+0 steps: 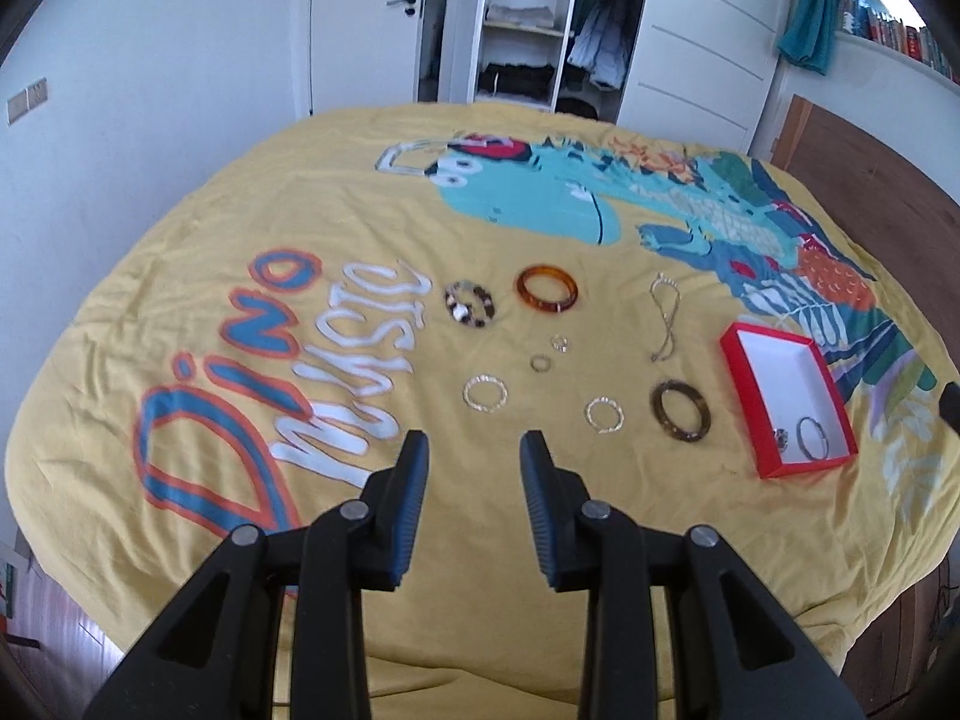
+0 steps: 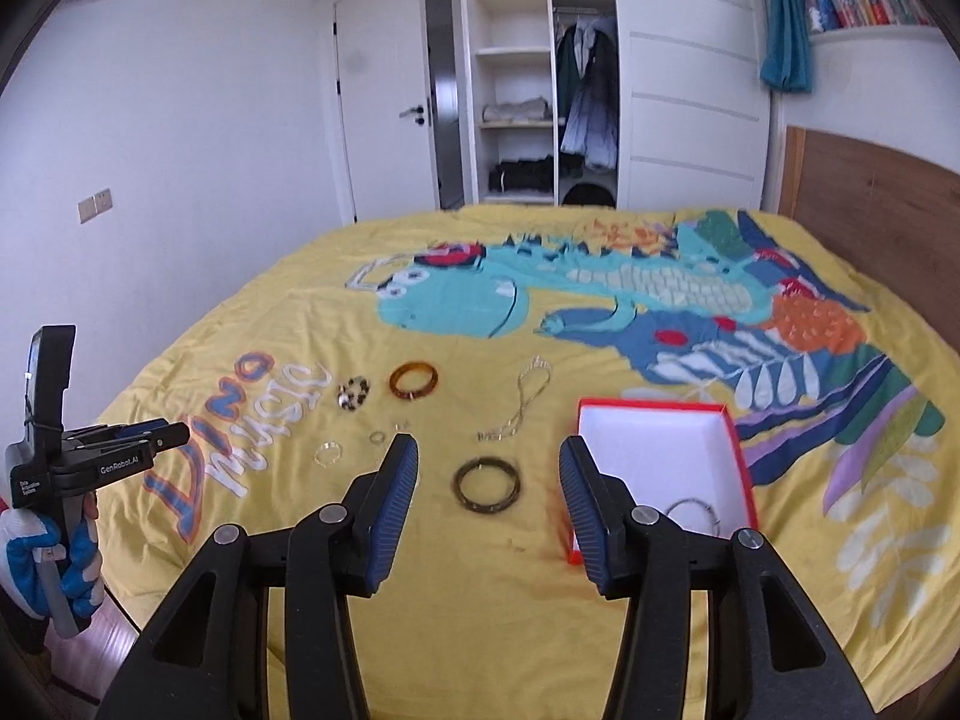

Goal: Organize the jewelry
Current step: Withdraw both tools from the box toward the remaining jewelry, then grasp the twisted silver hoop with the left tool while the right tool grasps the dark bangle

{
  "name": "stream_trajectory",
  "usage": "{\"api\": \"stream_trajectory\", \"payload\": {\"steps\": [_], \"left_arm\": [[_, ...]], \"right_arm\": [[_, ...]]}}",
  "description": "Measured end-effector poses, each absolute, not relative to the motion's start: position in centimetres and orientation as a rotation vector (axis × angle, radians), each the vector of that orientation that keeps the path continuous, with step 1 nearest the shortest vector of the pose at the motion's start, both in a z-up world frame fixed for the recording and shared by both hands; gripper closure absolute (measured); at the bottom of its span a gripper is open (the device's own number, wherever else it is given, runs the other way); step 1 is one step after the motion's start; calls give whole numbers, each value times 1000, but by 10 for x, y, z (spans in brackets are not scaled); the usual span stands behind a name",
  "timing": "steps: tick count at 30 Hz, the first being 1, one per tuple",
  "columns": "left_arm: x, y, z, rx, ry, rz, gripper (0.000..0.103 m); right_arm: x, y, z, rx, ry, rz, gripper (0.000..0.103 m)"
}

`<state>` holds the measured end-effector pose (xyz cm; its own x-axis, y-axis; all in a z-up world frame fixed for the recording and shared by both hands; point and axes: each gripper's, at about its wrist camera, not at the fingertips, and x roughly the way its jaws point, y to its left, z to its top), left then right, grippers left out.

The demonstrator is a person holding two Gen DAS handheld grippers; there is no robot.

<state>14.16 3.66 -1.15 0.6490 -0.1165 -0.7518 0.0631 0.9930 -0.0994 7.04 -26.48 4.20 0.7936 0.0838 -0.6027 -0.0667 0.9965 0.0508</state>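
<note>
Left wrist view shows my left gripper [image 1: 474, 450] with its jaws partly apart and nothing between them, above the yellow bedspread [image 1: 240, 210]. The landmark is the red box [image 1: 741, 354], which lies on the bed. Inside the red box, a silver bangle [image 1: 813, 438] and a small dark piece [image 1: 779, 437] rest in the near corner. Just left of the box lies a dark bangle [image 1: 681, 417], farther left two silver rings of beads [image 1: 605, 414] [image 1: 485, 393]. Beyond them lie a chain [image 1: 663, 312], an amber bangle [image 1: 547, 289] and a beaded bracelet [image 1: 471, 303]. My right gripper [image 2: 489, 462] has its jaws half apart and empty, just left of the box.
</note>
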Motion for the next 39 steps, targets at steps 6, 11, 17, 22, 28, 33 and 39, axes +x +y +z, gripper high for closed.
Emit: {"api": "stream_trajectory", "payload": {"steps": [6,11,17,22,28,33,39], "left_arm": [[168,12,-61,-75,928,-145,73],[195,-13,-90,-63,974,-194,73],[233,-44,-119,-70,1023,-234,73],[260,-65,-143,-60,1065,-263,73],[279,-80,-170,-15,1106,-274,74],[286,-76,-175,1,1084,-248,92],[283,-66,-178,-33,1057,-263,99]], "right_arm": [[102,-267,-11,54,751,107,54],[135,-262,-49,47,815,153,54],[176,-250,-86,25,875,241,54],[208,-243,-111,-5,916,296,54],[234,-238,-135,-27,961,335,54],[250,-233,-158,-47,1012,357,62],[262,-223,-177,-85,1049,393,77]]}}
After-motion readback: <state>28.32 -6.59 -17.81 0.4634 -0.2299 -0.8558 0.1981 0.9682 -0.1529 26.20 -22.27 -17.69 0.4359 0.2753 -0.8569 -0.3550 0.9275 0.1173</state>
